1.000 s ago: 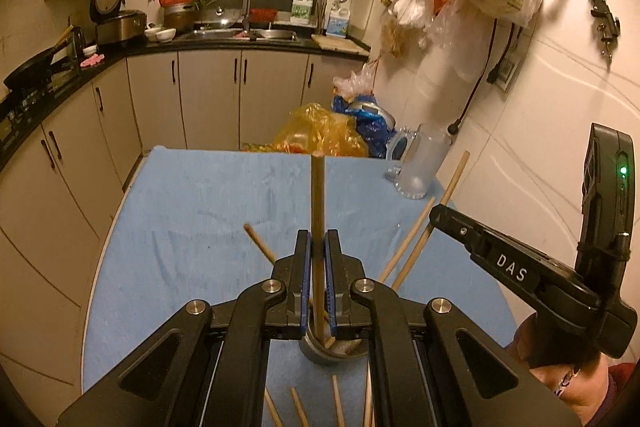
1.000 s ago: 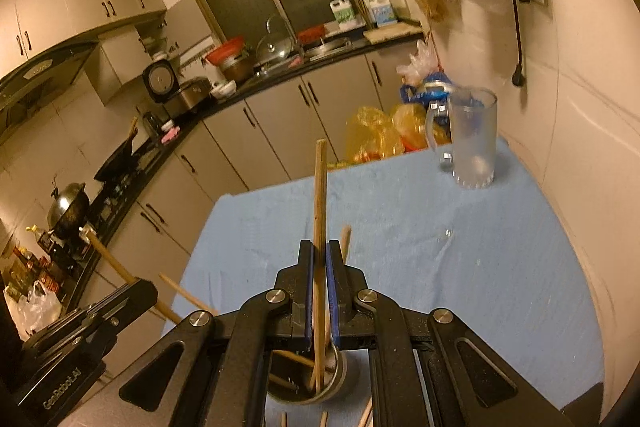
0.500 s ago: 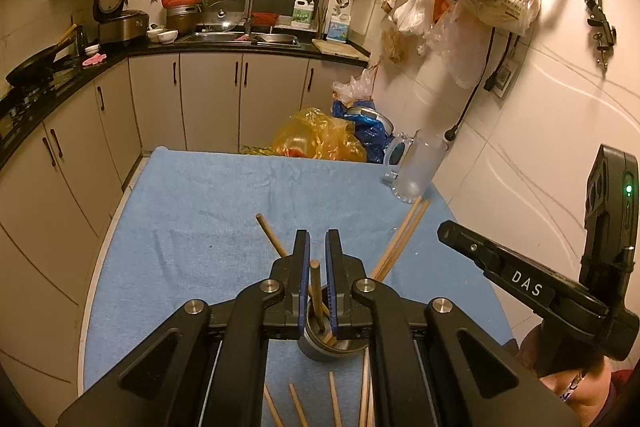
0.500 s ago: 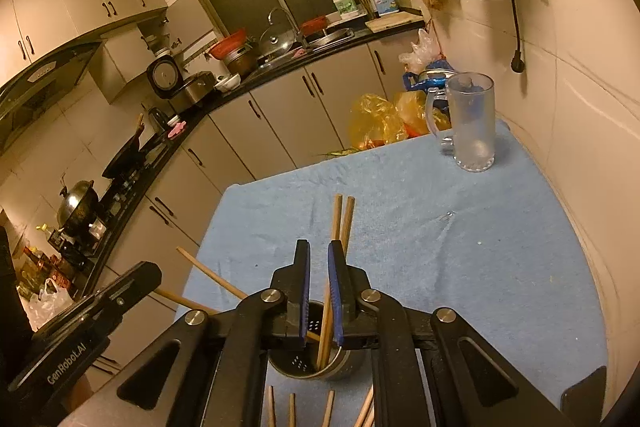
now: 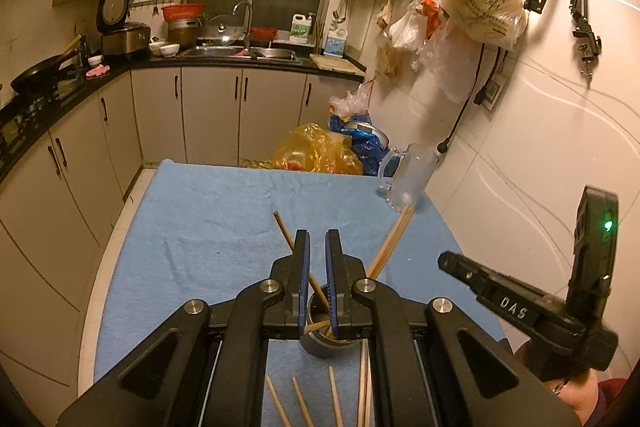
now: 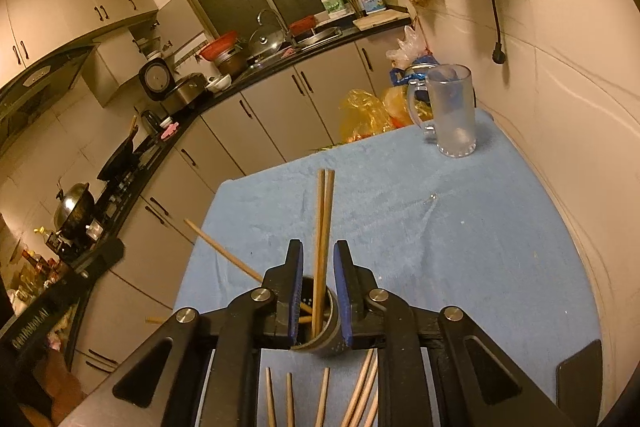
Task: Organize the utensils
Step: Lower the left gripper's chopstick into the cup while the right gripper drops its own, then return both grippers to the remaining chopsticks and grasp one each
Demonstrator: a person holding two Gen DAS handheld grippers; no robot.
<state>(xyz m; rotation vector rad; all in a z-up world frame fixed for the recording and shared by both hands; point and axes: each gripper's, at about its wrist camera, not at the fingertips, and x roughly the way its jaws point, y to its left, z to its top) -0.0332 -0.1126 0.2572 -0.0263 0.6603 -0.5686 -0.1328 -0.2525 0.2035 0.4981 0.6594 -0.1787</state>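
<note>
Releasing is what just happened on both sides. The left gripper (image 5: 317, 235) had a single chopstick clamped upright a second ago. Now its jaws sit nearly together with only a thin slit, and nothing is pinched that I can tell. The stick seen through the slit looks to be one leaning inside the holder behind.

The right gripper (image 6: 319, 245) also held one upright before. Its jaws have just been opening and now stand apart. A pair of chopsticks (image 6: 323, 223) rises between them in view, but the pads are not pressing on it. Both sticks stand in the metal holder (image 6: 326, 343).

So the holder, just beyond both sets of fingertips on the blue cloth (image 6: 460, 247), now carries the dropped sticks: the pair leaning toward the far end, and another chopstick (image 6: 224, 251) slanting left.

Task is partly done. Several loose chopsticks (image 6: 320, 399) lie flat on the cloth on the near side of the holder, partly hidden under the grippers, so more pick-and-drop rounds are likely. A glass mug (image 6: 454, 115) stands well apart at the far right corner, uninvolved.
</note>
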